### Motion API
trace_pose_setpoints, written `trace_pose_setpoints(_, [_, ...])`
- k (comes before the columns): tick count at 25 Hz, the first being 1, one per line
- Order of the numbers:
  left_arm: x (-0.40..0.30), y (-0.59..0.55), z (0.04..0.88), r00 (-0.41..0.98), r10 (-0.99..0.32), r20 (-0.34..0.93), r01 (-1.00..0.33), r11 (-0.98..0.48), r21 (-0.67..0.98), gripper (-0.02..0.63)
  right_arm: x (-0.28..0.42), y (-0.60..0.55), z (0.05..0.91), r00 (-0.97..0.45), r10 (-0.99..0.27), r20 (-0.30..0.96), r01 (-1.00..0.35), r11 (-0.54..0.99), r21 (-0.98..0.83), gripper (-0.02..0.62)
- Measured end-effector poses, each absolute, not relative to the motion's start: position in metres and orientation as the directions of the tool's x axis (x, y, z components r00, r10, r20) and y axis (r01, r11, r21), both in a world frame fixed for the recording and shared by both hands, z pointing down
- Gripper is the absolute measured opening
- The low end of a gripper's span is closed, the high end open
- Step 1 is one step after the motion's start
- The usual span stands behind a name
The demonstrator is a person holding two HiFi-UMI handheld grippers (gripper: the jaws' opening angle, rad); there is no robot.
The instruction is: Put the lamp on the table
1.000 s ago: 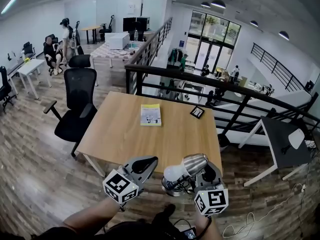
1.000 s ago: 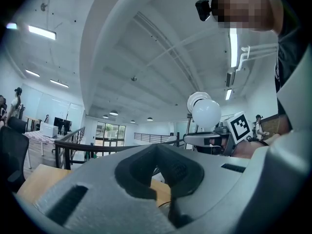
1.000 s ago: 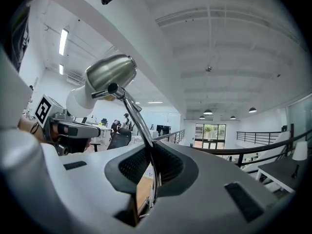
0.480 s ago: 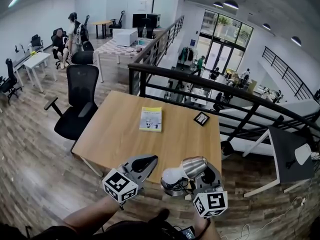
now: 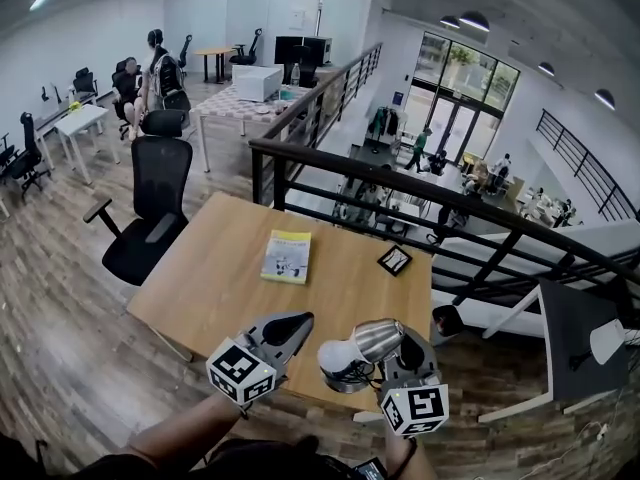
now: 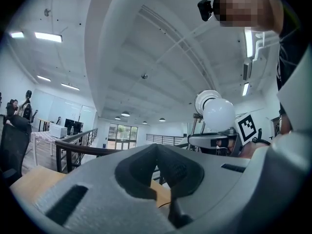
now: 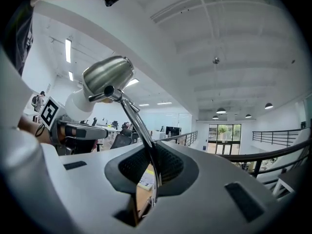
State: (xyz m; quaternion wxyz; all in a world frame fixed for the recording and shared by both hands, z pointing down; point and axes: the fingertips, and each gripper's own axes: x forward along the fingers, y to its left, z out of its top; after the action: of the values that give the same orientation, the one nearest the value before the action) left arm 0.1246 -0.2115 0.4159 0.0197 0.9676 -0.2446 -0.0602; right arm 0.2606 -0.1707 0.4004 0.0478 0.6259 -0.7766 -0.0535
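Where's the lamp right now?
The lamp sits low and right of centre in the head view, clamped by its stem in the right gripper at the near edge of the wooden table, with the left gripper left of it.

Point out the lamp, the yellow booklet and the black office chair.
lamp (image 5: 378,337), head view, on its metal shade.
yellow booklet (image 5: 286,256), head view, cover's middle.
black office chair (image 5: 160,174), head view, on its backrest.
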Motion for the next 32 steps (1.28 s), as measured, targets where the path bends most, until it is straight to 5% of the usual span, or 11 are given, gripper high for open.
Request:
trace_pose_setpoints(13, [0.173, -0.252, 0.422, 0.857, -0.509, -0.083, -0.505, -0.860, 0.071, 0.008, 0.324, -0.211, 0.412, -0.213, -0.977, 0.021, -0.970, 0.214, 0.119, 0.041])
trace_pose_setpoints(32, [0.162, -0.354, 0.422, 0.895, -0.433, -0.103, -0.424, -0.900, 0.098, 0.008, 0.311, -0.286, 0.431, -0.140, -0.988, 0.069, -0.983, 0.147, 0.106, 0.041])
